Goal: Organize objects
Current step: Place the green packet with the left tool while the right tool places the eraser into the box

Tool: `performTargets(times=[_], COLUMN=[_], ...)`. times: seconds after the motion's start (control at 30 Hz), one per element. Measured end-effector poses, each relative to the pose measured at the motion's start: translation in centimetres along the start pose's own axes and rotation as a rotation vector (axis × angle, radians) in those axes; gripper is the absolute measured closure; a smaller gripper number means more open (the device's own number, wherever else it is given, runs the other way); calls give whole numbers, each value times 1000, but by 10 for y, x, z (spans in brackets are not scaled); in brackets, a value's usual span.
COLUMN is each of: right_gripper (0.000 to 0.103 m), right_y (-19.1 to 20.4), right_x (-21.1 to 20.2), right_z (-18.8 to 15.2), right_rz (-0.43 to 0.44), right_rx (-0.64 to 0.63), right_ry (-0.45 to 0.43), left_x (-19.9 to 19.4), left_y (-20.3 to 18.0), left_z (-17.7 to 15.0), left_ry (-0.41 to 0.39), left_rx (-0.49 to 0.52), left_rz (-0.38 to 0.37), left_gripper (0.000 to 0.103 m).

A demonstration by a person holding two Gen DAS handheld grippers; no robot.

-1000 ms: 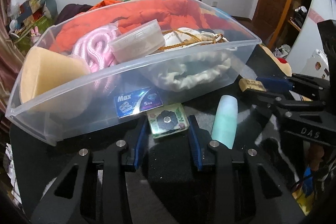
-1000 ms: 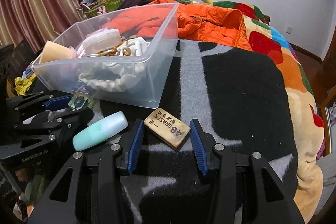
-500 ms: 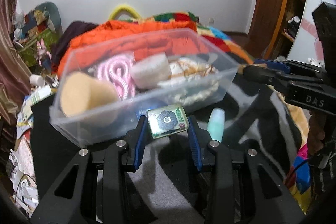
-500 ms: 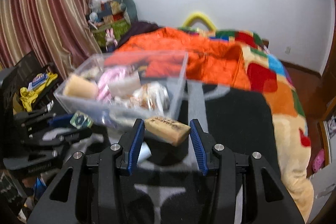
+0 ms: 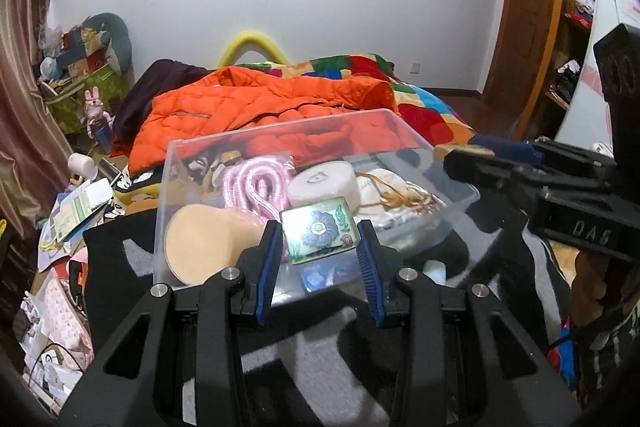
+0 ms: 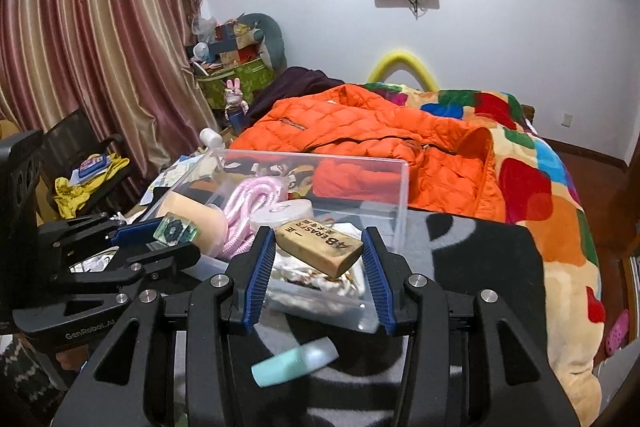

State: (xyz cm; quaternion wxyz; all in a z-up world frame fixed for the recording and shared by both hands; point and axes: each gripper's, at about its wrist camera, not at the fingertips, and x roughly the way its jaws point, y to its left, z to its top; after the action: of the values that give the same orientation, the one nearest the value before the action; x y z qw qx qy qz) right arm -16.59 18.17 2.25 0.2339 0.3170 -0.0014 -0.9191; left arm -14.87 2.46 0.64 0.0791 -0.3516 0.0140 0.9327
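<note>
The clear rectangular plastic storage bin (image 5: 448,163) on the grey-and-black blanket (image 6: 472,247) already holds several things: a pink coiled rope (image 5: 256,183), a tan foam cylinder (image 5: 200,243), a round translucent lidded tub (image 5: 324,183) and a whitish bundle of cloth with gold cord (image 5: 400,203); so a good part of the sorting looks done. Two items are in the air and not yet placed, and one pale mint-green cylindrical tube (image 6: 296,359) lies on the blanket just in front of the bin, untouched; it is judged to be what is left after these two drops.

The left gripper (image 5: 319,247) pinches a small flat green card with a blue flower print (image 5: 318,229) between its blue pads (image 5: 269,259); it is raised above the near wall of the bin, the card tilted slightly and hanging over the contents. The right gripper (image 6: 318,259) clamps a tan rectangular eraser block printed "4B ERASER" (image 6: 320,243) by its ends; in the right wrist view it sits over the bin's near corner, above the cloth bundle. The two grippers point at the bin from neighbouring sides, close but apart; both appear placed for release into the bin.
</note>
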Motion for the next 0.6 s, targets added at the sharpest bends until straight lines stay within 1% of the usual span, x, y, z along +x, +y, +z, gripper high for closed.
performTargets(times=[0.23,0.47,0.53,0.57,0.6], right_gripper=[62,62,60,58,53], right_y=[4,3,2,2,3], right_x=[32,40,43,46,48], right_z=[-1,-5,-5,-5,-6], right_rz=[-12,-30,-29,-22,-14], right_rx=[-6,-16,-14,-14,-12], right_ry=[62,83,102,122,135], left_x=[20,36,35,35,34], left_y=[5,12,12,12,11], left_z=[4,1,1,1,0], left_ry=[20,39,39,37,34], left_rx=[-13,-29,-31,-28,-22], left_rz=[-5,-17,-21,-20,-17], left_gripper=[66,65,65,65,65])
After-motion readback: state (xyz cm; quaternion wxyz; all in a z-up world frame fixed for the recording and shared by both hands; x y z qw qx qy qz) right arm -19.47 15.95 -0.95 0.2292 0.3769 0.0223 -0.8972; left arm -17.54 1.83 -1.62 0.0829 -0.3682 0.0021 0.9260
